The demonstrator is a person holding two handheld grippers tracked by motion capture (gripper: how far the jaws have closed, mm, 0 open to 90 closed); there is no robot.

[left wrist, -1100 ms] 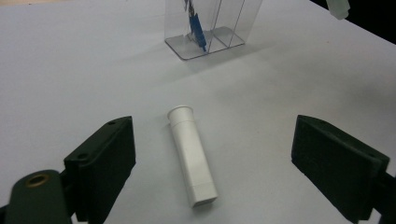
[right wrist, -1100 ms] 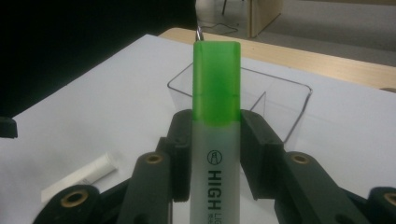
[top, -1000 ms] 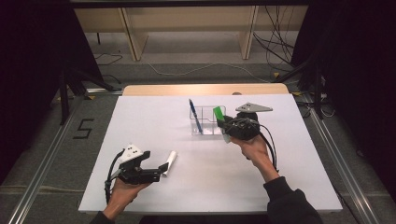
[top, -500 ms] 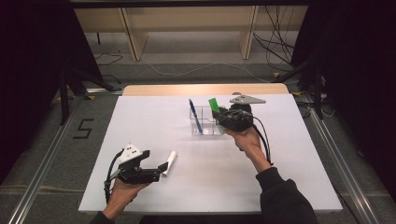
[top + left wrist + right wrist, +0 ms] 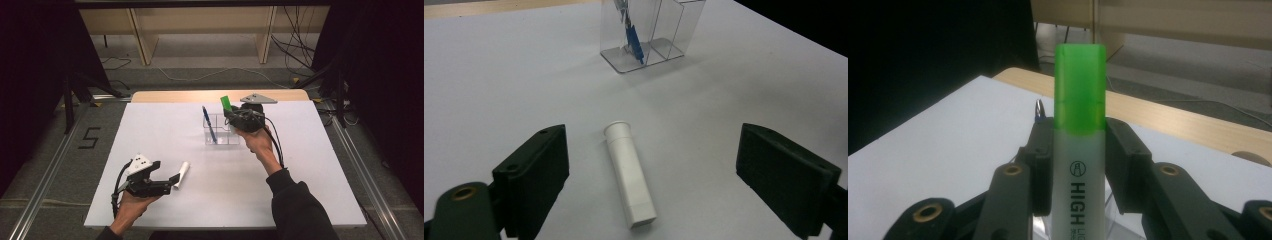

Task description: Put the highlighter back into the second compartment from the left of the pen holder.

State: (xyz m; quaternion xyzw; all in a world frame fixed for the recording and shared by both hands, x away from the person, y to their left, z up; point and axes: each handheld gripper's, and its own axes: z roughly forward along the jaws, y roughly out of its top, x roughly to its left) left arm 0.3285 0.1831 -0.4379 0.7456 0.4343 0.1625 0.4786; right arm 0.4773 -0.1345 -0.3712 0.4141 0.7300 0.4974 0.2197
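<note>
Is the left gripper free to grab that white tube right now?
Probably yes: the left gripper is open, the white tube lies flat between its jaws, untouched, nothing blocking.

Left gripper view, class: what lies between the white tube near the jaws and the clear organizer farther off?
Nothing: bare white table separates the white tube from the clear organizer, as the left gripper view shows.

Green-capped highlighter [image 5: 1080,150], blue pen [image 5: 209,125], white tube [image 5: 629,172].

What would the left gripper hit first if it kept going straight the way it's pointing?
Probably the white tube lying on the table between the open jaws of the left gripper; the clear organizer stands farther along.
</note>
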